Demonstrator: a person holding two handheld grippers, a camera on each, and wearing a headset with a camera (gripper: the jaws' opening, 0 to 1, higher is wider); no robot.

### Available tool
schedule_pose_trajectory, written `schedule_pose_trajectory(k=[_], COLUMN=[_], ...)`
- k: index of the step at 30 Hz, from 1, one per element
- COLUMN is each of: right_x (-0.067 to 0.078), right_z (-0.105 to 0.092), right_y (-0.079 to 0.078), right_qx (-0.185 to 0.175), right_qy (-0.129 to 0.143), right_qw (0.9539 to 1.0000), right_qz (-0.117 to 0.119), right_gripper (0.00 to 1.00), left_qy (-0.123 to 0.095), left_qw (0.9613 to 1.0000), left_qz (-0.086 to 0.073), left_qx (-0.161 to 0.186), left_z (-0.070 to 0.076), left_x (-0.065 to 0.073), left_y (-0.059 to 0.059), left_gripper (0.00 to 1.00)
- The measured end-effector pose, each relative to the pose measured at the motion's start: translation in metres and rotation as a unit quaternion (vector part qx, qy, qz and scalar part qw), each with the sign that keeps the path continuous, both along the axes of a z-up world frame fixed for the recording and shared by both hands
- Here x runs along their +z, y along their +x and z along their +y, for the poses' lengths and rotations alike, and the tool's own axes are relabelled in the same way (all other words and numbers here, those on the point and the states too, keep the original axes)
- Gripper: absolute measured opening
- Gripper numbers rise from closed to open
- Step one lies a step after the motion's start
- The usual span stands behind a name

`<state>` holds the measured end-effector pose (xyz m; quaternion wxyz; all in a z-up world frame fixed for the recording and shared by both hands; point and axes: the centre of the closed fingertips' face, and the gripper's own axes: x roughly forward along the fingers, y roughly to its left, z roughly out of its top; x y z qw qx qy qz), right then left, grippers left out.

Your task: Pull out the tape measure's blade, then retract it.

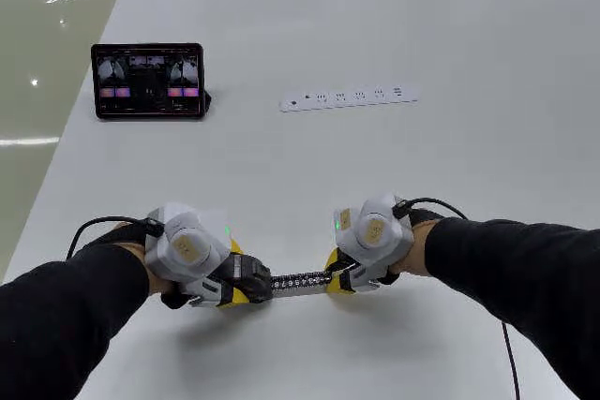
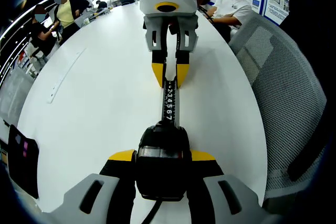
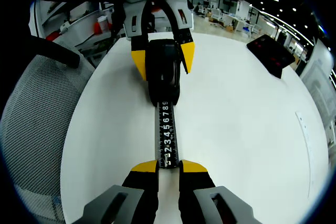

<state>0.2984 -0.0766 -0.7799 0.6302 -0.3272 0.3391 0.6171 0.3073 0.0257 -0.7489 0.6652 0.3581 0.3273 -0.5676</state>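
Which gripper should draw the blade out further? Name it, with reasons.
Right. The right gripper is shut on the blade at its tip; the left gripper clamps the tape measure case, anchoring it.

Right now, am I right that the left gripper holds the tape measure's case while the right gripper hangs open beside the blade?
Not quite: the right gripper is shut on the end of the blade, as the right gripper view shows. The left gripper does hold the tape measure's case.
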Motion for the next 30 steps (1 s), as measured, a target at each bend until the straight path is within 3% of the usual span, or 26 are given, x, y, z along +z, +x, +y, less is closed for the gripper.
schedule_pose_trajectory(k=[30], right_x=[0.000], right_z=[-0.013], right_y=[0.001], right_qx=[-0.005], right_qy=[-0.004], right_qw=[1.0000], right_qz=[0.002], right_gripper=[0.10], left_qy=[-0.002], left_qw=[1.0000], left_qz=[0.000], left_qx=[0.000], left_z=[-0.001], left_x=[0.000], left_y=[0.000], left_gripper=[0.33])
